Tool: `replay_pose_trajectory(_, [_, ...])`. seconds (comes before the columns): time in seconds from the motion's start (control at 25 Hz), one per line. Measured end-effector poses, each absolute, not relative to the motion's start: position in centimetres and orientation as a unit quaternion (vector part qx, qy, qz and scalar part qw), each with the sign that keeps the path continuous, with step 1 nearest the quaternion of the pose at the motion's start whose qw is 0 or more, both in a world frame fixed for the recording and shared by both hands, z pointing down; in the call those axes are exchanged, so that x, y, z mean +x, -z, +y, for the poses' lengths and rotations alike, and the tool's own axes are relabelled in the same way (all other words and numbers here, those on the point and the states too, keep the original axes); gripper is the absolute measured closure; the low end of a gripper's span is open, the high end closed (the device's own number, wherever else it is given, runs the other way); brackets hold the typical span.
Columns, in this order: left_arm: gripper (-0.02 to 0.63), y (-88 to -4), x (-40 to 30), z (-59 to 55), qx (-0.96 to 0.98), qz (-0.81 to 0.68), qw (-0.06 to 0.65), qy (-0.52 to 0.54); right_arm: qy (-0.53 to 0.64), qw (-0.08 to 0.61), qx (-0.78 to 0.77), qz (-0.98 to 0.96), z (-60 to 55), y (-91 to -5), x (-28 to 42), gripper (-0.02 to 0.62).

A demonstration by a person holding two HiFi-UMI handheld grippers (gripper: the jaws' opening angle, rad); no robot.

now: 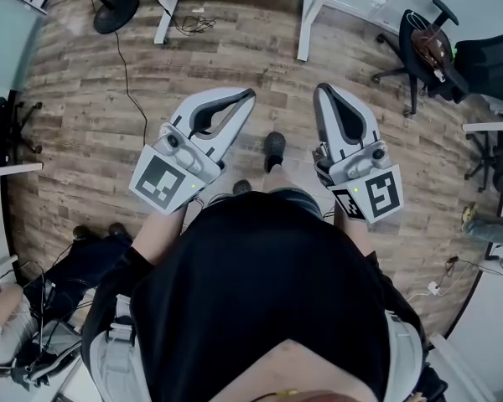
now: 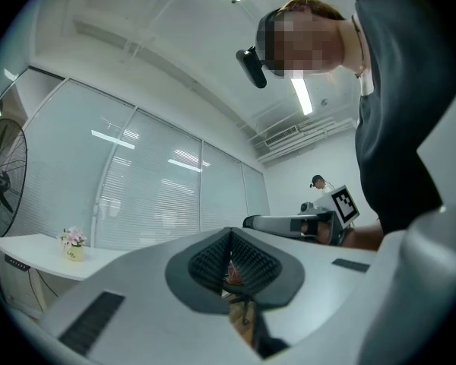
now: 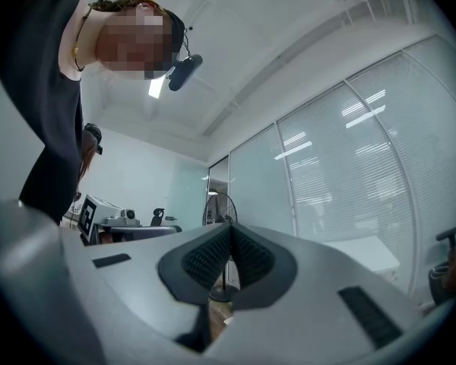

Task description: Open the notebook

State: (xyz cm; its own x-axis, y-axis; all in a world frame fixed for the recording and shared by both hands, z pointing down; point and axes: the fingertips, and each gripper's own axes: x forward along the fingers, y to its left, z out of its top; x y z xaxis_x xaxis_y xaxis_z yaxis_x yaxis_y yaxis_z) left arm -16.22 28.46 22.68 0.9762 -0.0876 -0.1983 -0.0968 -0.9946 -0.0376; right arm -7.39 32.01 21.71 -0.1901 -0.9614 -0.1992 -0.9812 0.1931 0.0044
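Standing on wooden floor [image 1: 84, 115], you hold left tool [image 1: 248, 97] and right tool [image 1: 324, 90] mid-frame, both pressed together, empty. Notebook in no view; likely light, floppy: pinch cover's free edge.

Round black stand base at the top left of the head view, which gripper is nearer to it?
Left. The left gripper is down-right of the round black base; the right gripper lies farther right, beyond the left one.

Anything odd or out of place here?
No notebook shows in any view. The white left claw and white right claw are shut, empty, held over the brown wood-plank floor; nothing looks spilled or damaged.
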Motion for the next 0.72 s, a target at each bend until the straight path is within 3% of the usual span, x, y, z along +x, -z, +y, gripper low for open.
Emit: replay_pose_trajectory(0.72, [0.595, -22.1, -5.6, 20.1, -0.993, 0.066, 0.026, -0.095, -0.055, 0.083, -0.619, 0.779, 23.3, -21.4, 3.1, 0.591])
